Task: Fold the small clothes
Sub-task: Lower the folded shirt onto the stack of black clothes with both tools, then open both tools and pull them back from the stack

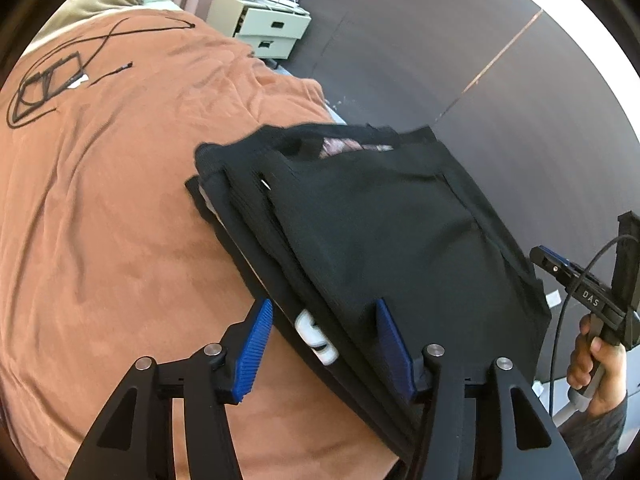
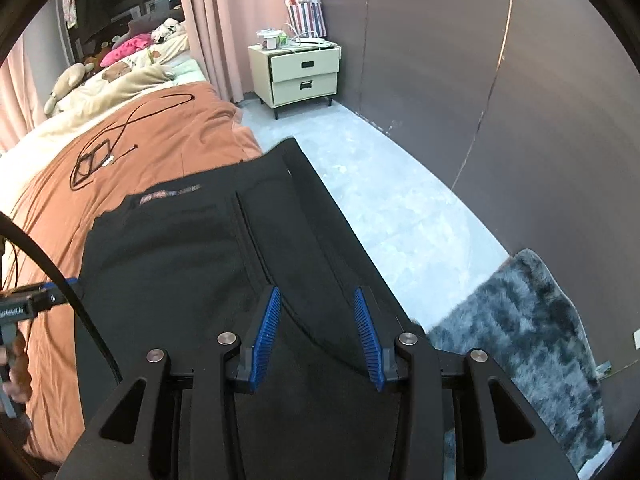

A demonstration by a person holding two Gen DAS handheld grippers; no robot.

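A stack of folded black garments (image 1: 384,232) lies at the right edge of an orange-brown bedspread (image 1: 112,216). A white print shows between its layers. My left gripper (image 1: 324,320) is open, its blue pads astride the near corner of the stack, not clamped. In the right wrist view the black clothing (image 2: 192,264) fills the middle, with a coloured neck label at its far edge. My right gripper (image 2: 318,312) is open just over the cloth near its right edge. The right gripper also shows in the left wrist view (image 1: 576,280), held by a hand.
Black cords and a flat black frame (image 1: 48,84) lie on the far bedspread. A cream nightstand (image 2: 300,72) stands by a dark wall. Grey floor (image 2: 392,200) and a shaggy grey rug (image 2: 520,340) lie right of the bed. Plush toys and pillows (image 2: 120,64) sit at the bed's far end.
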